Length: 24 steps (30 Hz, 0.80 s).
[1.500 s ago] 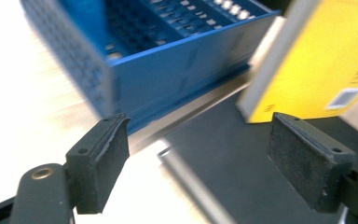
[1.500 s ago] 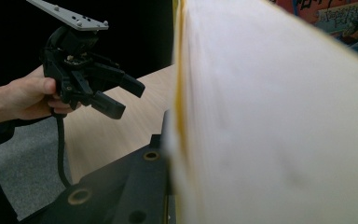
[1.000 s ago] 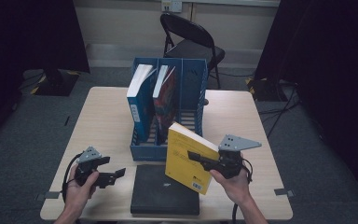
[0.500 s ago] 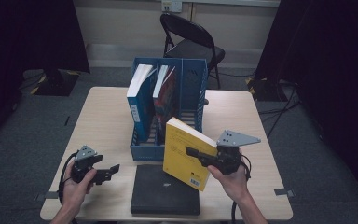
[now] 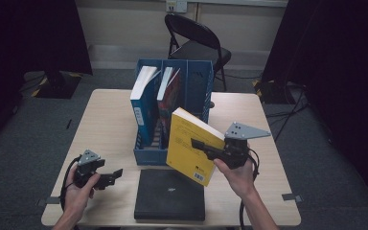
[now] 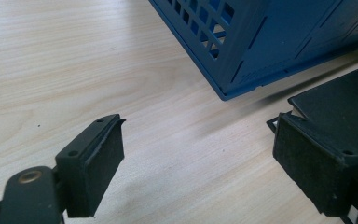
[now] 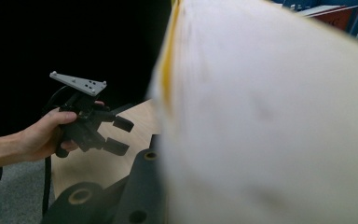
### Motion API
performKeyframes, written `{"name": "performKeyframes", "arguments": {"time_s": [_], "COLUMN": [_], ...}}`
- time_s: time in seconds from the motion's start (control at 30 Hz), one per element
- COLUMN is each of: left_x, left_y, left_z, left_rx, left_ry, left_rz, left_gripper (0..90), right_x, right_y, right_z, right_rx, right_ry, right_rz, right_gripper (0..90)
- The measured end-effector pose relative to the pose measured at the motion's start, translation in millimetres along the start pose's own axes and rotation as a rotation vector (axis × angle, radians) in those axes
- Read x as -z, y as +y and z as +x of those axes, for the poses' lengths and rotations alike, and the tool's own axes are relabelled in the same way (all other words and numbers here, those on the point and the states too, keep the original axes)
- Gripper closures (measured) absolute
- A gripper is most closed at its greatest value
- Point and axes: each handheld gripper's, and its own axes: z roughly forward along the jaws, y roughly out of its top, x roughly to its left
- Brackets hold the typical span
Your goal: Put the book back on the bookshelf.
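Nearest the person, a flat black case (image 5: 170, 194) lies at the bench's (image 5: 110, 120) front edge, untouched. To its left the left claw (image 5: 116, 174) is held low over the bare wood with its jaws wide apart and nothing between them; it has stayed about where it was a second ago. Just beyond the case, the yellow book (image 5: 191, 146) is clamped by the right claw (image 5: 197, 143), whose jaws are closed narrowly on its cover and pages. Since the earlier pictures the book has been raised a little and tipped more upright, so that it now stands clear of the bench, directly in front of the blue file rack (image 5: 191, 86). Behind it, the rack already carries a blue book (image 5: 143, 105) and a red book (image 5: 168, 96) in its left slots, while the right slot appears free. The lift is judged to be the approach to that free slot.
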Motion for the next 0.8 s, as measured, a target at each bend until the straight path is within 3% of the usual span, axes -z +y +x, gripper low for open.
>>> {"name": "performKeyframes", "arguments": {"time_s": [0.43, 0.8], "left_x": [-1.5, -2.7], "left_y": [-0.2, -1.1], "left_z": [-2.1, -3.8], "left_rx": [-0.015, -0.033], "left_ry": [-0.003, 0.007], "left_rz": [0.01, 0.011], "left_gripper": [15.9, 15.9], "right_x": [-7.7, -18.3], "right_y": [16.9, 24.7], "right_z": [-7.2, -12.9], "right_rx": [0.01, -0.003], "right_ry": [-0.034, -0.098], "right_rz": [-0.019, -0.015], "right_gripper": [75.9, 75.9]}}
